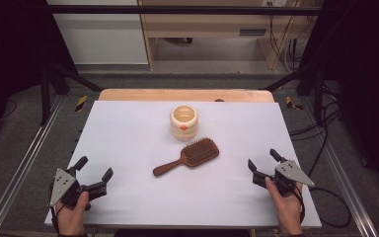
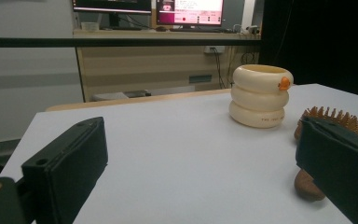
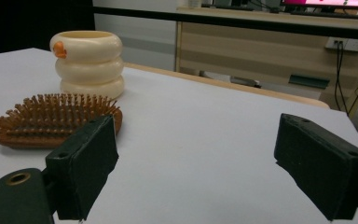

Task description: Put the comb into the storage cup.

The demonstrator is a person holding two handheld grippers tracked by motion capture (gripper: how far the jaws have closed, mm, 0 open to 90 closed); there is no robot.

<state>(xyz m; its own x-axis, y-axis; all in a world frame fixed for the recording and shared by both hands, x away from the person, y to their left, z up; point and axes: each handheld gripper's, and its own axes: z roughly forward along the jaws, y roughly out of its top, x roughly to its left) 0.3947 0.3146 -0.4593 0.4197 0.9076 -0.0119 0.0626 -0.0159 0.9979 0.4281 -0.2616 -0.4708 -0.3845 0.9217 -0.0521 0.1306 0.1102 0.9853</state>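
A brown wooden paddle hairbrush point(image 1: 189, 156) lies bristles-up in the middle of the white table point(image 1: 128, 133), handle pointing toward the near left. Behind it stands a cream ribbed cup point(image 1: 183, 122) with an orange mark on its side. My left gripper point(image 1: 94, 169) rests open at the near left corner, held by a hand. My right gripper point(image 1: 263, 159) is open at the near right, also in a hand. Between the left jaws I see the cup point(image 2: 260, 95) and the brush point(image 2: 328, 122). The right gripper view shows the brush point(image 3: 56, 120) and cup point(image 3: 89, 63) to the left.
A wooden strip point(image 1: 185, 95) runs along the table's far edge. Beyond it stand a wooden cabinet point(image 1: 212, 24) and a black frame bar point(image 1: 177, 9). Cables point(image 1: 321, 128) trail on the floor at the right. Monitors point(image 2: 189, 11) sit on a far desk.
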